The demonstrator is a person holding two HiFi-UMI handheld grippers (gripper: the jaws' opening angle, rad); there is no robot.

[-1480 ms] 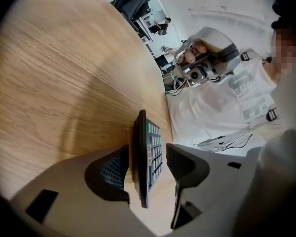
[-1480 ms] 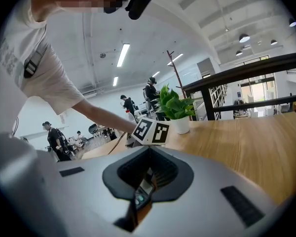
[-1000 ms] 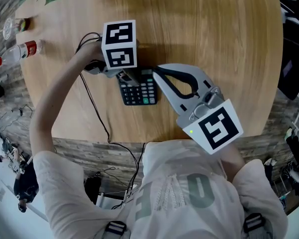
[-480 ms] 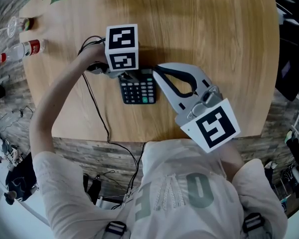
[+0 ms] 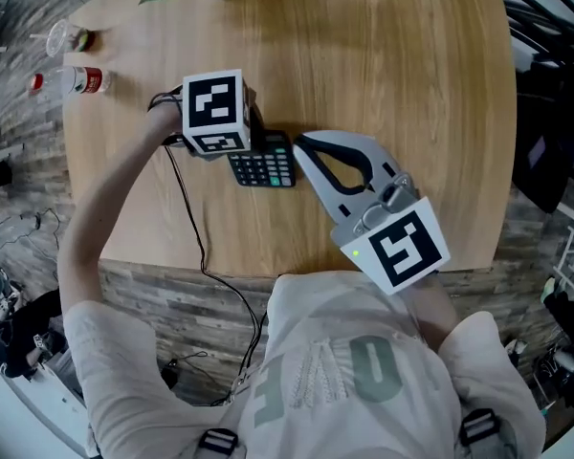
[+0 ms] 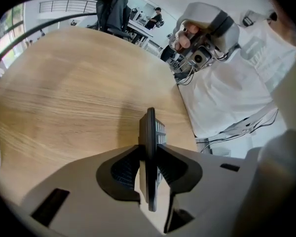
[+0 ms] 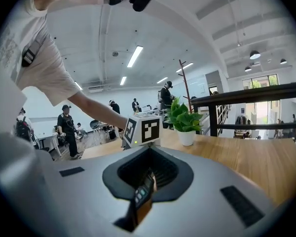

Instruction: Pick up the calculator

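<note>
The left tool [image 6: 149, 157] has just been closing and now clamps the calculator [image 6: 151, 127] edge-on. The right tool [image 7: 147, 179] grips its other side, over the tabletop [image 5: 392, 55].

Black calculator [image 5: 266, 170] tilted on edge

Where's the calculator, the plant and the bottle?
The calculator [image 5: 266, 168]: head view, on its keys.
The plant [image 7: 181, 116]: right gripper view, on its green leaves.
The bottle [image 5: 84, 81]: head view, on the middle of its body.
</note>
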